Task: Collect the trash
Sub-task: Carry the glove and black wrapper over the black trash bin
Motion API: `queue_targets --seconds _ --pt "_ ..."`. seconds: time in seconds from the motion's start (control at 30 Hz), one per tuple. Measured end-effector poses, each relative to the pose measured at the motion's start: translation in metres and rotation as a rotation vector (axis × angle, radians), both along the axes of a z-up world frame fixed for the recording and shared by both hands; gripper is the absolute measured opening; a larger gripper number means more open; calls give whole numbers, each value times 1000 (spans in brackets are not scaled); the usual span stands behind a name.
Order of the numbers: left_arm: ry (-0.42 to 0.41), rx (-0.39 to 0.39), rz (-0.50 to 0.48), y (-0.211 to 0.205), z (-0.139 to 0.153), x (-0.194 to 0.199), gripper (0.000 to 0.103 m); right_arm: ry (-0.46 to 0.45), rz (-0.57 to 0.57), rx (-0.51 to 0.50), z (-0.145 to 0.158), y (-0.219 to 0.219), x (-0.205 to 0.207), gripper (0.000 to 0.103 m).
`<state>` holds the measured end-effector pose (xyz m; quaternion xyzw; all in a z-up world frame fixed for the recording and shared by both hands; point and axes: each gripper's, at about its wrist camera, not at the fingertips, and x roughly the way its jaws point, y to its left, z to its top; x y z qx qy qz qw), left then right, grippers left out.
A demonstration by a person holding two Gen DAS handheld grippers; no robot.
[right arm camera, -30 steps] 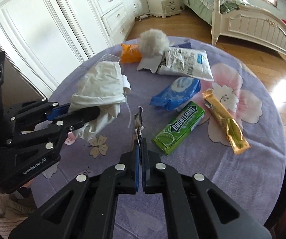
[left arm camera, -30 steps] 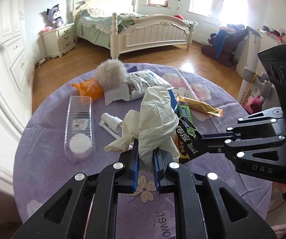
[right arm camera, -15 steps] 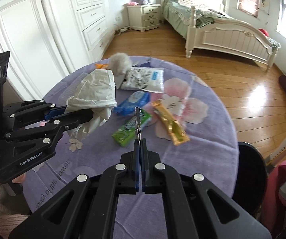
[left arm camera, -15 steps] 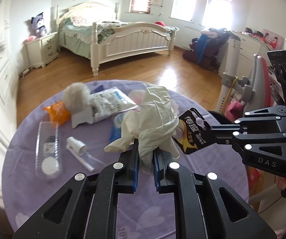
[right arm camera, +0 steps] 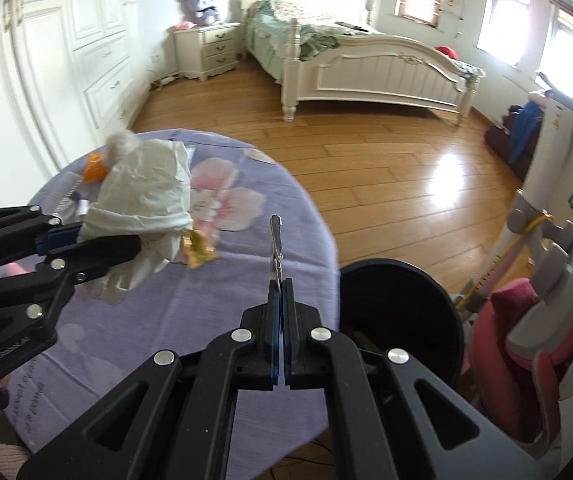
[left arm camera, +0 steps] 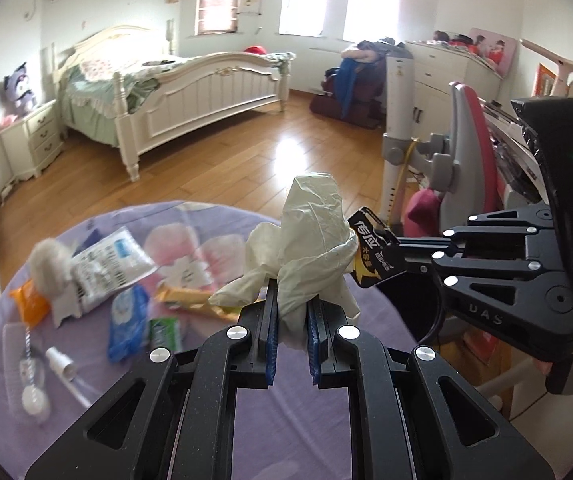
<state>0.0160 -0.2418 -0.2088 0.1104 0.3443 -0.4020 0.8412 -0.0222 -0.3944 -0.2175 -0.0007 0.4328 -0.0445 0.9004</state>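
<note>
A second before, both grippers hung over the middle of the desk (right arm camera: 190, 320). Now they had swung toward its edge, and the black trash bin (right arm camera: 400, 296) had come into the right wrist view, just beside the desk. That looked like the carry to the bin was nearly over, and letting go would be the next job.

The left gripper (left arm camera: 289, 332) was clenched on a crumpled white glove (left arm camera: 310, 240), held up in the air above the desk. The right gripper (right arm camera: 279, 320) was squeezed tight on a thin black and yellow wrapper (left arm camera: 374, 256), seen edge-on from its own camera. It hung near the bin's rim, but not yet over the hole.

The inside of the bin was dark, so what was in it could not be told.

More trash lay on the desk: a white printed pouch (left arm camera: 106, 264), a blue packet (left arm camera: 126, 320), a green gum pack (left arm camera: 164, 332), a gold wrapper (left arm camera: 194, 300), an orange packet (left arm camera: 28, 300) and a fluffy grey ball (left arm camera: 48, 264)
</note>
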Motion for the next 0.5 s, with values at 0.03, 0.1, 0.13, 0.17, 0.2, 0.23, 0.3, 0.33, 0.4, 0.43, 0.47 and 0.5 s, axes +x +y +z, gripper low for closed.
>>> queue_targets --seconds 0.03,0.1,0.13,0.17,0.2,0.23,0.3,0.33,0.4,0.43,0.47,0.5 --pt "-1 -1 -15 -10 0 -1 13 0 -16 -7 -1 -7 -1 1" --pt "-4 3 -43 -29 0 -2 13 1 -56 -25 -5 -22 -4 1" --pt "-3 3 -54 -34 0 -2 13 3 -69 -28 -6 -27 -5 1" --pt "-3 4 -67 -42 -1 -3 13 5 -91 -36 -8 -36 -7 1" --pt "-5 8 -81 -53 -3 -3 13 8 -108 -47 -10 -42 -7 1" --pt "-3 11 -92 -62 -4 -4 13 10 -120 -51 -12 -47 -7 1" --pt "4 16 -115 -81 -9 -5 13 17 -154 -57 -16 -62 -10 1" --pt "5 19 -124 -88 -10 -5 13 21 -168 -64 -18 -67 -10 1" --pt "8 27 -144 -108 -15 -5 13 28 -194 -73 -22 -79 -11 1" --pt "10 30 -152 -115 -16 -5 13 33 -204 -73 -25 -85 -11 1" --pt "13 37 -162 -126 -19 -4 13 39 -218 -72 -29 -91 -12 1" --pt "14 40 -168 -132 -20 -5 13 43 -227 -74 -30 -97 -12 1"
